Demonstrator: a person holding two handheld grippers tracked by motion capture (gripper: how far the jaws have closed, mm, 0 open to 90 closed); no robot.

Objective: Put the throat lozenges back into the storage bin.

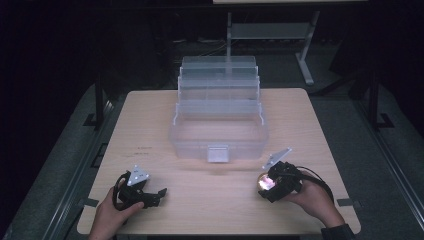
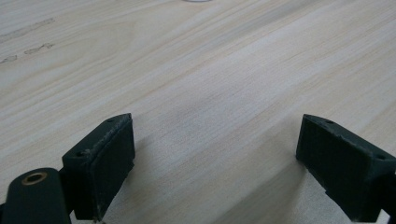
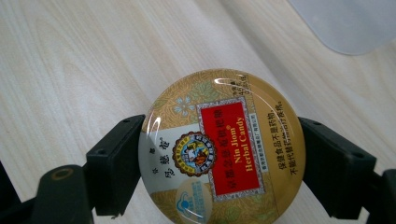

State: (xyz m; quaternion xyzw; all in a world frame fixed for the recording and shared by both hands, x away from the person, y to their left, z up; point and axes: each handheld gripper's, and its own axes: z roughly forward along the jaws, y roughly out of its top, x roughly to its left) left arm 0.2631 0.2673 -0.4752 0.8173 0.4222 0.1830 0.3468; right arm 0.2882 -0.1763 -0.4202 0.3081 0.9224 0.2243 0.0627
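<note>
We hold the right gripper closed on a round Nin Jiom Herbal Candy tin; each black jaw presses one side of the tin's rim, and the printed lid faces the camera in the right gripper view. In the high view the tin sits at the tip of the right gripper, just above the wooden table and near the front right corner of the clear plastic tiered organiser box. The box stands open at the table's centre, its trays stepped back and its front latch facing us. We keep the left gripper with its jaws spread wide, nothing between them, low over bare wood. In the high view the left gripper lies well apart from the box, off its front left corner
</note>
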